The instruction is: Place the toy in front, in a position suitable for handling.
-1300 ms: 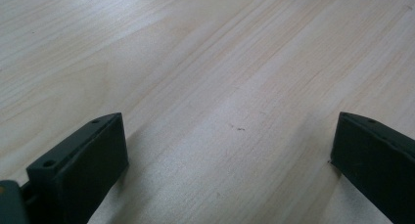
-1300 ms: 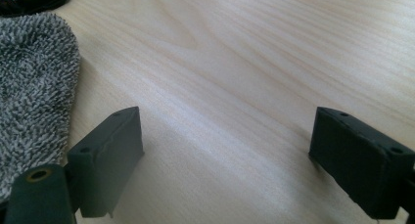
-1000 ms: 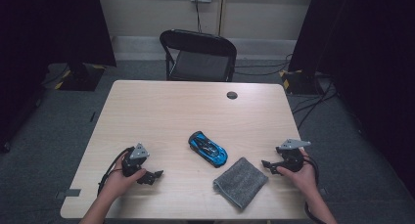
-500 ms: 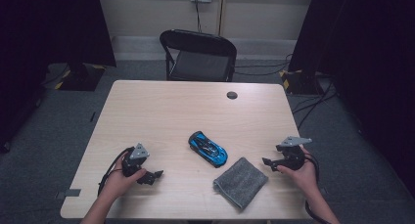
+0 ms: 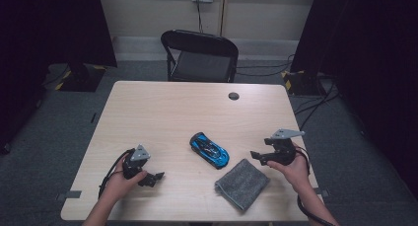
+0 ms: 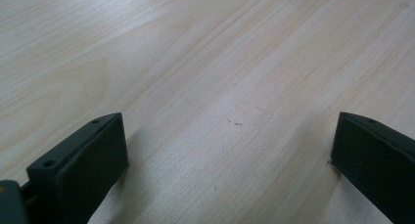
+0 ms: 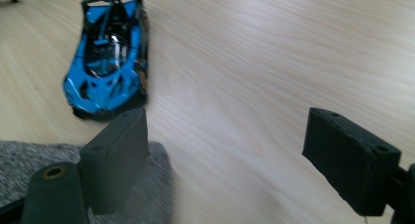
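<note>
Blue toy car (image 5: 209,150): a glossy blue and black model, sitting on its wheels near the middle of the pale wood table (image 5: 162,112), closer to my edge than the far one.
Handling: I judge it light, rigid and slick on its painted shell; thin parts such as the tail wing look fragile, and it would likely roll if nudged.
Where to hold: across the body, one jaw on each flank between the wheels, not on the nose or the tail.
Long axis: diagonal in the high view, running from far-left to near-right.
Heading: in the right gripper view the low nose (image 7: 100,104) seems to face my right claw, though the blur makes that unsure.
Grey cloth (image 5: 242,183): soft and folded, lying just beside the car's near-right end, apart from it or barely so.
My right gripper (image 5: 260,156): jaws spread wide and empty, hovering near the cloth's right edge and aimed toward the car.
My left gripper (image 5: 156,177): jaws spread wide and empty, low over bare wood, well apart from the car.
</note>
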Demonstrator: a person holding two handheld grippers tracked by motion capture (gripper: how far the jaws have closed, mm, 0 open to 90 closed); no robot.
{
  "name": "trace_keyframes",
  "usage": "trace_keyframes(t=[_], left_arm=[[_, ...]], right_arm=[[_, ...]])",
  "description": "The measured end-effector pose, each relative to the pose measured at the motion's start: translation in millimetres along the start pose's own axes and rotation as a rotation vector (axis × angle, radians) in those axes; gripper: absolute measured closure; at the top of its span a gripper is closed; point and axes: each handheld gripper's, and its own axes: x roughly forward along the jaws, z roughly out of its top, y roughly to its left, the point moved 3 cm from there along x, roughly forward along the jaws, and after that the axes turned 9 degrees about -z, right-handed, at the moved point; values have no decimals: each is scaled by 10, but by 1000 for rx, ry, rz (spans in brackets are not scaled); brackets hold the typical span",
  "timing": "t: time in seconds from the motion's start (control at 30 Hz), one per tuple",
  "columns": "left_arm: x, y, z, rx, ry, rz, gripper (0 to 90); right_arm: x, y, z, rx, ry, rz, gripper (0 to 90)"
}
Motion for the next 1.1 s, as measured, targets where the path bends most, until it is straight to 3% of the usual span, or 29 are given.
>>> trace_keyframes(t=[0.1, 0.37, 0.63, 0.83, 1.1], left_arm=[[0, 0, 0, 0, 0, 0, 0], [0, 0, 0, 0, 0, 0, 0], [0, 0, 0, -1, 0, 0, 0], [0, 0, 0, 0, 1, 0, 0], [0, 0, 0, -1, 0, 0, 0]], right_arm=[[58, 157, 129, -52, -3, 17, 169], [333, 550, 354, -131, 11, 71, 169], [527, 764, 458, -178, 36, 96, 169], [676, 860, 526, -191, 56, 101, 169], [860, 943, 558, -155, 81, 122, 164]])
